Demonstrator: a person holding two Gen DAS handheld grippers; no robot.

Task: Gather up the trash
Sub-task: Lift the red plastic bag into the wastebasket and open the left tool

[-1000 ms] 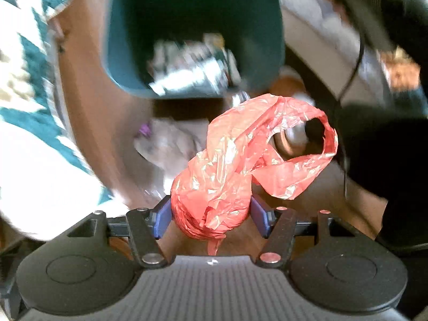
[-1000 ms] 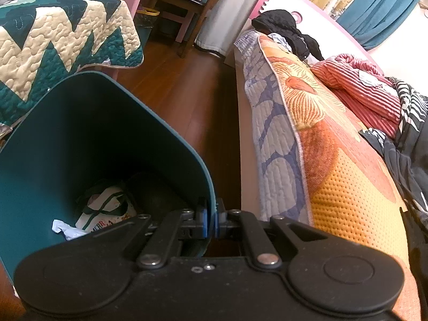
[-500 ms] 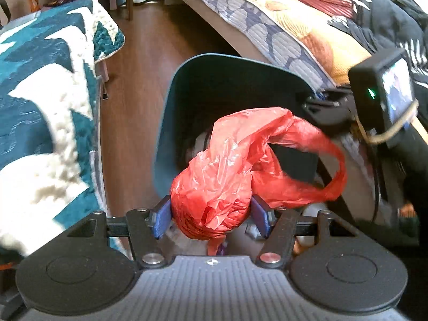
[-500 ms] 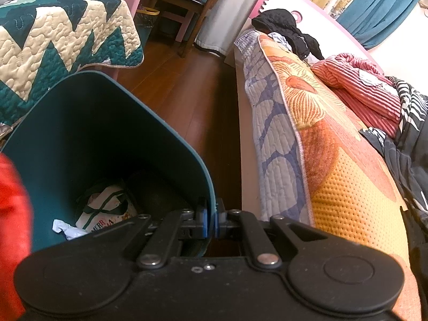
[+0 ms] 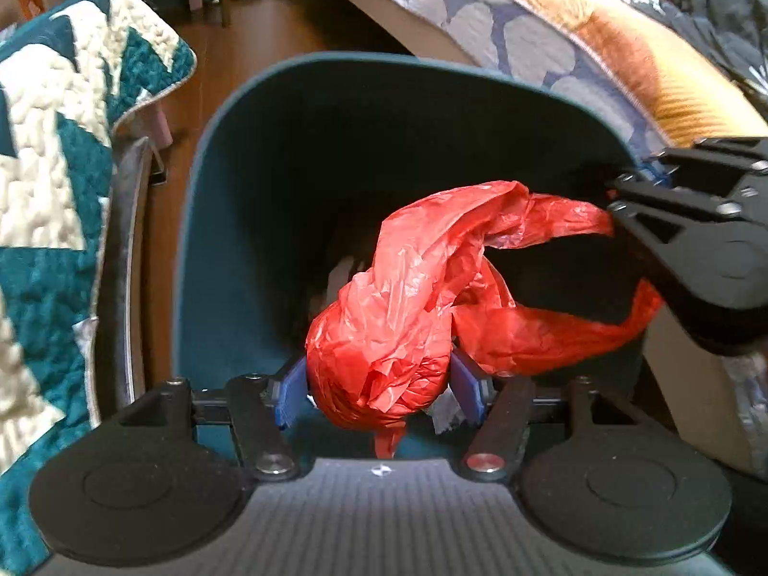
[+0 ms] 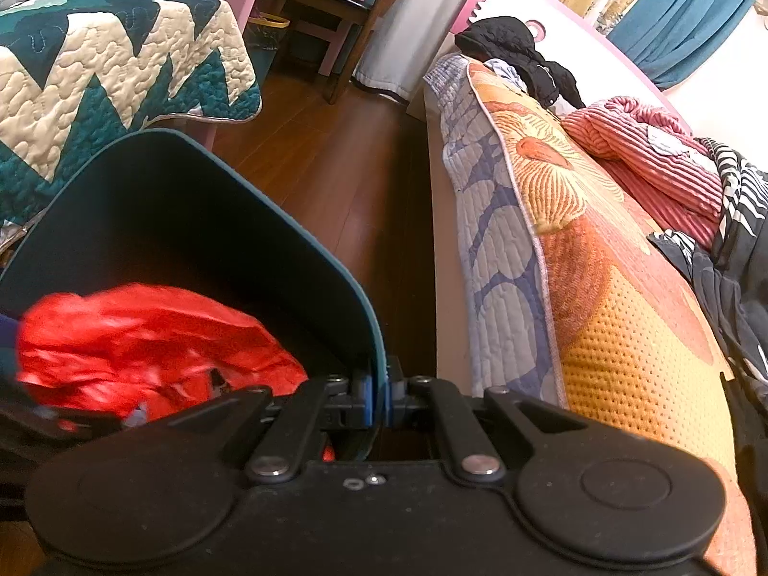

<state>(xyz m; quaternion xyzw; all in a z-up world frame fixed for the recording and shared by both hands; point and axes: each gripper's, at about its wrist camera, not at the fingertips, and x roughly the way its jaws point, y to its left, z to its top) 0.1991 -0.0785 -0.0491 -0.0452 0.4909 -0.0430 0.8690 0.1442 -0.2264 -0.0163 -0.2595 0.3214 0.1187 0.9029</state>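
Left gripper: fingers clenched on the bunched red plastic bag, held over the mouth of the teal bin, likely for dropping in.
Right gripper: fingers pinched on the bin's rim, seemingly tilting it toward the bag.
Bin contents: some trash, dim.

One red plastic bag, one teal bin, two tongs, one zigzag quilt.
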